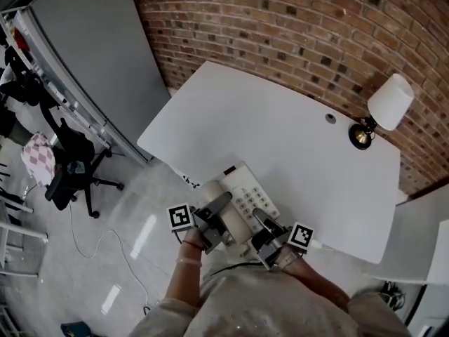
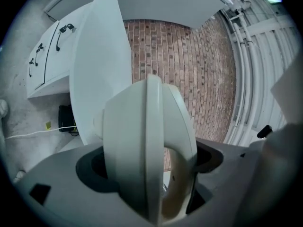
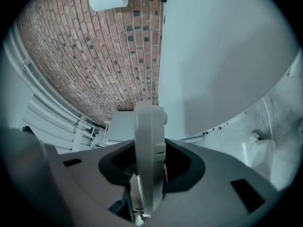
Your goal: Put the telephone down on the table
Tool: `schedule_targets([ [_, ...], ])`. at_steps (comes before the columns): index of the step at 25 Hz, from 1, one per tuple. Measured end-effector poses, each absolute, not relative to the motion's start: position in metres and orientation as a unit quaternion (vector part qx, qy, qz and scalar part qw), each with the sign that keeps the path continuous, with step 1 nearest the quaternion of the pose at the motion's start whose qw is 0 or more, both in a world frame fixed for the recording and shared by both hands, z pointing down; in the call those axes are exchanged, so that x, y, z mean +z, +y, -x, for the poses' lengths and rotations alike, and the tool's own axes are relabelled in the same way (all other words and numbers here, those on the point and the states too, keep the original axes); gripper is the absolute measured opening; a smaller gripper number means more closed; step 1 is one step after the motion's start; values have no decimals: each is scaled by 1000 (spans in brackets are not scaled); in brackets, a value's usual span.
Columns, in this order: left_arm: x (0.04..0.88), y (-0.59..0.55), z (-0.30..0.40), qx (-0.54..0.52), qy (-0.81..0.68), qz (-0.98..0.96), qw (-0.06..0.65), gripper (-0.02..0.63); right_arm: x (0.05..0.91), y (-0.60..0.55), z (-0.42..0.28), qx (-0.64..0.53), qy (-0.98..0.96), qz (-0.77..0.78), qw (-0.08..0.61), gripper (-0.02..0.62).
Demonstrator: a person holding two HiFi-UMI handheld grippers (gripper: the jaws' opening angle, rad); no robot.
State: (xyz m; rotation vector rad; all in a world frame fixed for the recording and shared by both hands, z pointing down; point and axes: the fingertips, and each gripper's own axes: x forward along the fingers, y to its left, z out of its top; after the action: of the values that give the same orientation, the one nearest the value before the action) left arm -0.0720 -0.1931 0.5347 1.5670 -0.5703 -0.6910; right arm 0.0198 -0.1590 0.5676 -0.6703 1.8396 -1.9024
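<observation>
Left tool (image 1: 222, 203), right tool (image 1: 262, 218) clamp smooth cream plastic telephone (image 1: 245, 194) at matte white table (image 1: 280, 132) edge.

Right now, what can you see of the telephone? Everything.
Off-white plastic desk telephone, keypad facing up, handset along its left side. Held over the white table at its near edge: left hand-held gripper clamps the handset side, right hand-held gripper the keypad side. Whether it touches the table can't be told.
</observation>
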Motion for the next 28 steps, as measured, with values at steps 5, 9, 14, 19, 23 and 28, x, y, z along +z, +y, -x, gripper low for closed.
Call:
schedule_targets([
  [5,541,-231,93,-264,-225,-678,648,434,574,-186,4,-685,636,271,231,138],
  [9,554,-256,101,-230,-212,-669,674,434,584,-204,16,-696,607,292,251,138],
  [14,571,-277,110,-213,-202,-648,703,434,595,-217,28,-711,565,318,272,141],
  [19,580,-294,118,-205,-192,-634,720,434,603,-230,37,-712,549,336,279,143],
  [23,583,-307,127,-208,-188,-630,725,434,604,-243,45,-707,550,344,282,143],
  [28,589,-317,135,-203,-191,-613,739,436,606,-254,54,-699,562,348,272,143],
])
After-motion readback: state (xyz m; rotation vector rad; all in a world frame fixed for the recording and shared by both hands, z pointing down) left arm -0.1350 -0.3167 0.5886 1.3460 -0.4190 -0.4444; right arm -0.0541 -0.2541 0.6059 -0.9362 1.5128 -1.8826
